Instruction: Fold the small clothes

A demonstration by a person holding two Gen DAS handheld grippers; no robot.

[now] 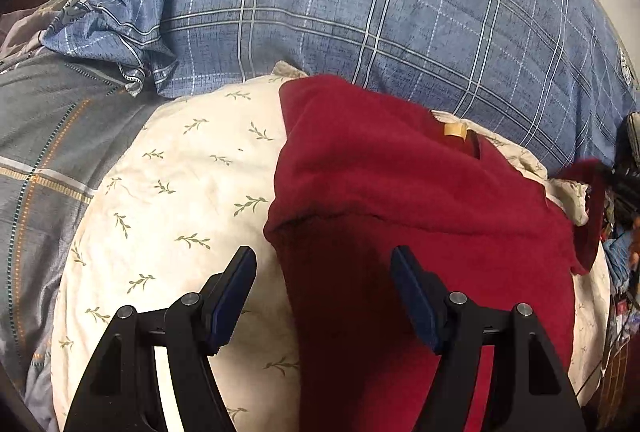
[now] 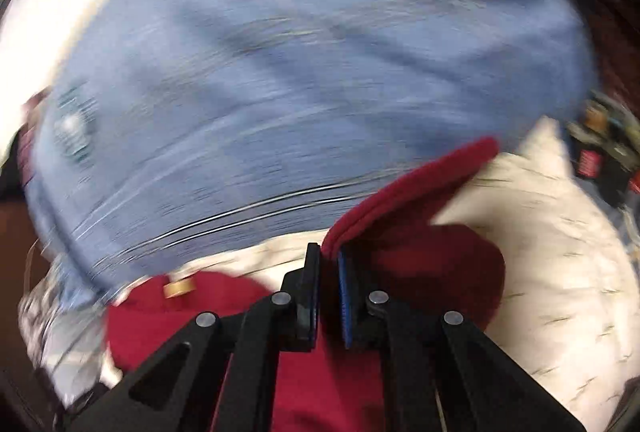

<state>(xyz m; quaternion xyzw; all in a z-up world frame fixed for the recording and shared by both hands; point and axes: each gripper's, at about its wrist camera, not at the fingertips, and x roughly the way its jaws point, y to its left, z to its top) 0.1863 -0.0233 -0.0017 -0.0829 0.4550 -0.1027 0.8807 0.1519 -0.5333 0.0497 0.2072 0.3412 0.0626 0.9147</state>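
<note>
Left wrist: left gripper (image 1: 324, 260) jaws wide, holding nothing, above red garment (image 1: 400, 200) lying on cream pillow (image 1: 180, 192), blue quilt (image 1: 360, 12) behind | Right wrist: blurred; right gripper (image 2: 329, 264) jaws narrow, pinching a raised fold of the garment (image 2: 400, 192) over the pillow (image 2: 540, 252).

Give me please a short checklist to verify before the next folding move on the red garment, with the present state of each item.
1. Right gripper shut on an edge of the red garment: ok.
2. Left gripper open, holding nothing: ok.
3. Garment rests on the cream pillow: ok.
4. Left side already folded over, crease visible: ok.
5. Tan label at neck visible: ok.
6. Right wrist view sharp enough to judge the lifted edge's alignment: not ok, blurred.
</note>
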